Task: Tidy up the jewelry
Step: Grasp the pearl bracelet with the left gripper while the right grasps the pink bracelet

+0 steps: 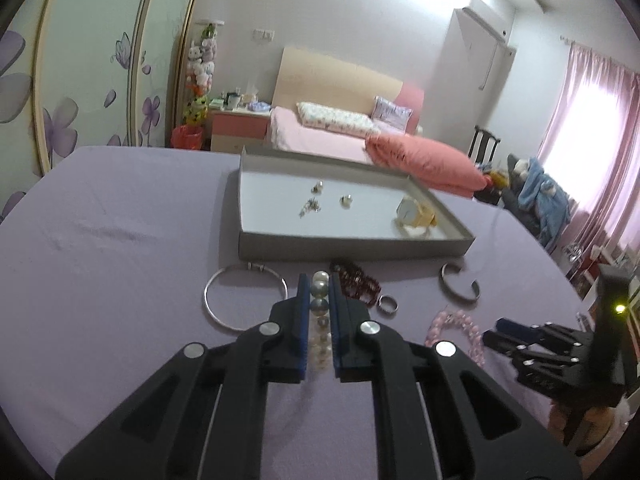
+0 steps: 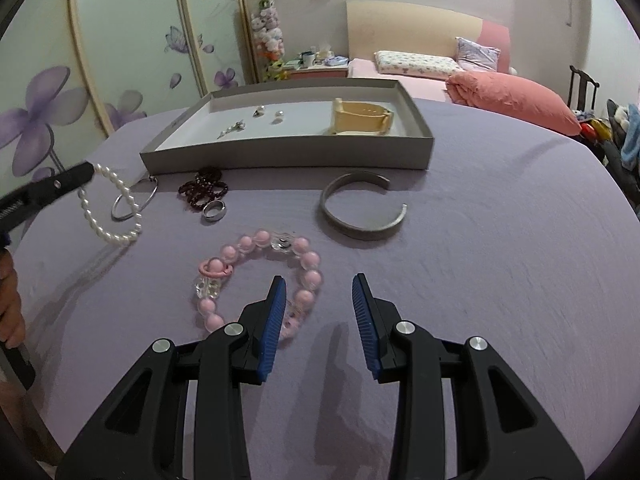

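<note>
My left gripper (image 1: 320, 280) is shut on a white pearl bracelet (image 1: 320, 308) and holds it above the purple table; the bracelet hangs from it in the right wrist view (image 2: 116, 208). My right gripper (image 2: 319, 284) is open and empty, low over the table beside a pink bead bracelet (image 2: 260, 280). A grey tray (image 2: 288, 156) holds small earrings (image 2: 260, 112) and a beige holder (image 2: 360, 120). A dark red bead bracelet (image 2: 202, 190), a silver ring (image 2: 214, 211), a thin silver hoop (image 2: 132, 200) and a grey open cuff (image 2: 362, 210) lie in front of the tray.
The purple cloth-covered table (image 2: 500, 260) curves away at its right edge. A bed with pink pillows (image 2: 512, 96) stands behind the table, and a flowered wardrobe (image 2: 80, 80) is at the left.
</note>
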Demonstrator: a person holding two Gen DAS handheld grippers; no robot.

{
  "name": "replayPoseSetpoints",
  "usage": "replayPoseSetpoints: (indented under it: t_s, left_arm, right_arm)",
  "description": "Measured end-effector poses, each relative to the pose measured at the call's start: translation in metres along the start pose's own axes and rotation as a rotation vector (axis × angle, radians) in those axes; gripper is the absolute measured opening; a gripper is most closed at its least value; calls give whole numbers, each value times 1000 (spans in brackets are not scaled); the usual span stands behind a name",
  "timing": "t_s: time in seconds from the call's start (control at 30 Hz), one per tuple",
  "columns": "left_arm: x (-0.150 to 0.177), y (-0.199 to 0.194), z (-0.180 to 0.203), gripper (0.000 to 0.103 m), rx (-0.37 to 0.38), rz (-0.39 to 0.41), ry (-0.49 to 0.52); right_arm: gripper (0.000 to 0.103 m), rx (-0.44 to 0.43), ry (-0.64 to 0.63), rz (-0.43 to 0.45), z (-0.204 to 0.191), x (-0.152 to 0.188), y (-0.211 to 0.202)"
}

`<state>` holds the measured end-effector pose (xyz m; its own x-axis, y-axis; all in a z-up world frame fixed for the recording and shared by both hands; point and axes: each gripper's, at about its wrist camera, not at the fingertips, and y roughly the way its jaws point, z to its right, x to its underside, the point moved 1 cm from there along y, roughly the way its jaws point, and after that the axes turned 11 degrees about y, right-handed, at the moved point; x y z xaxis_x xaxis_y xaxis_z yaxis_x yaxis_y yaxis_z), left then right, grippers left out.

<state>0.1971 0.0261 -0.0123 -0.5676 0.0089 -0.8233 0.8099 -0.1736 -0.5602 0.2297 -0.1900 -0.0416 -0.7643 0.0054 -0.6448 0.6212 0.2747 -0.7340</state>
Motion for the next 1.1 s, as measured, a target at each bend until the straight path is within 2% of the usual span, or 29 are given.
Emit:
replayPoseSetpoints:
  t_s: [0.3, 0.4, 0.47, 0.73, 0.83, 1.1]
  left_arm:
    - [-2, -5, -2, 10, 16, 31, -10]
    - [-2, -5, -4, 10, 15, 32, -12]
    - [-1, -5, -4, 10, 14, 32, -13]
    - [-1, -5, -5, 10, 15, 34, -13]
    - [-1, -8, -5, 10, 17, 46, -13]
    - [-3, -18, -5, 10, 29, 86, -17]
  right_arm:
    - [34, 20, -14, -60, -7, -6, 21]
    - [27, 49, -35, -53, -9, -3, 20]
    - [17, 58, -33, -54, -9, -2, 19]
    - [14, 70, -45, -55, -7, -2, 17]
    - [14, 50, -18, -45, -1, -2, 15]
    - [14, -55, 45, 113, 9, -11, -21]
